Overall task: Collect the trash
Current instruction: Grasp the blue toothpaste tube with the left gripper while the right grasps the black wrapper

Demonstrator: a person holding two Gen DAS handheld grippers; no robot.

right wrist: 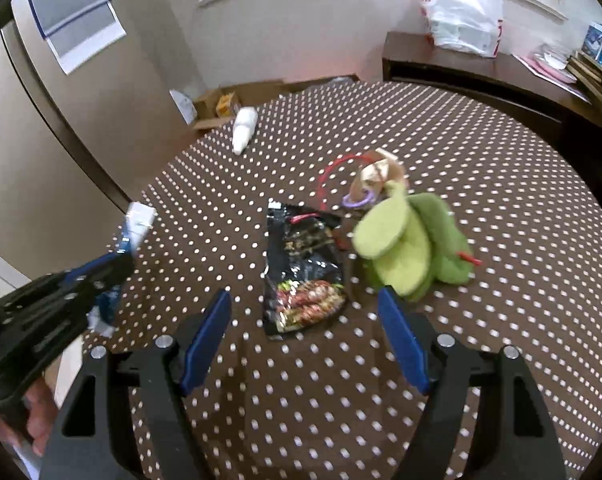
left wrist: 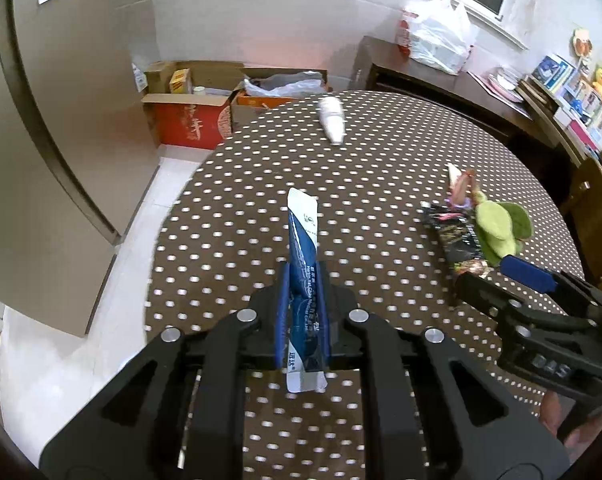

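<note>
My left gripper (left wrist: 303, 268) is shut on a blue and white sachet (left wrist: 303, 248), which stands upright between the blue pads, lifted above the polka-dot table (left wrist: 365, 168). The same sachet (right wrist: 135, 222) shows at the left of the right wrist view, held in the left gripper (right wrist: 113, 264). My right gripper (right wrist: 305, 296) is open, its blue pads either side of the near end of a black snack wrapper (right wrist: 301, 268) lying flat on the table (right wrist: 481, 160). In the left wrist view that wrapper (left wrist: 455, 236) lies at the right, with the right gripper (left wrist: 497, 270) just beside it.
A green plush toy (right wrist: 409, 240) lies right of the wrapper, with a red cord loop (right wrist: 329, 176) and a small tan toy (right wrist: 377, 174) behind. A white stack of cups (left wrist: 332, 119) lies at the far edge. Cardboard boxes (left wrist: 189, 120) stand on the floor beyond; a dark sideboard (left wrist: 461, 92) holds a plastic bag (left wrist: 441, 40).
</note>
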